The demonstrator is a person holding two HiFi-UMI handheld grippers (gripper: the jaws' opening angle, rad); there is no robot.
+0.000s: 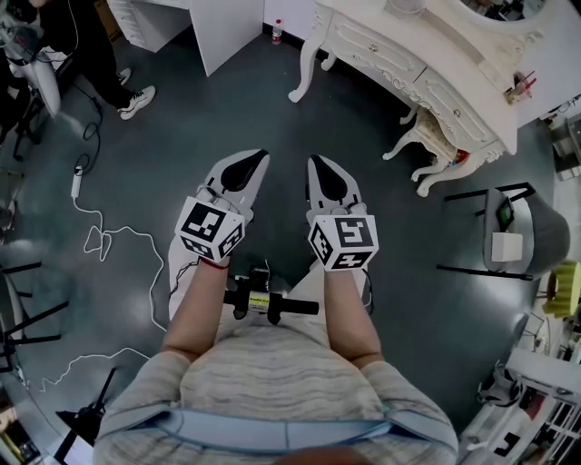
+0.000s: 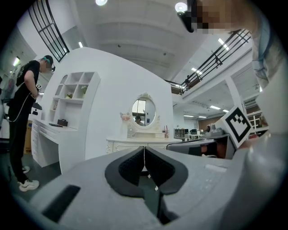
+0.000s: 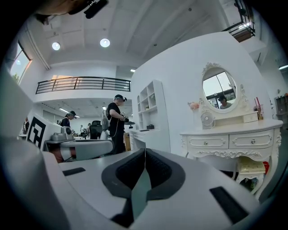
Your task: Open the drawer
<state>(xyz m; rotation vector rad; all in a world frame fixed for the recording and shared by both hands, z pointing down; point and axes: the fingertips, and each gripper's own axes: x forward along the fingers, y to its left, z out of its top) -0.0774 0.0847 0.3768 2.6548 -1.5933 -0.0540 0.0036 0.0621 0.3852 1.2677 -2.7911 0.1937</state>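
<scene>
A white ornate dressing table (image 1: 427, 86) stands at the upper right of the head view, with knobbed drawers (image 1: 374, 47) along its front. In the right gripper view the same table's two drawers (image 3: 208, 142) sit under an oval mirror (image 3: 219, 89), well ahead and to the right. It shows small and far off in the left gripper view as the dressing table (image 2: 135, 144). My left gripper (image 1: 259, 156) and right gripper (image 1: 315, 162) are held side by side over the dark floor, well short of the table. Both are shut with nothing between their jaws, as the left gripper (image 2: 144, 150) and right gripper (image 3: 145, 152) show in their own views.
A person in black (image 1: 91, 54) stands at the upper left near a white shelf unit (image 1: 218, 27). A white cable (image 1: 100, 238) trails over the floor at left. A grey seat on a black frame (image 1: 525, 227) stands at right, and a small bottle (image 1: 277, 32) stands by the table leg.
</scene>
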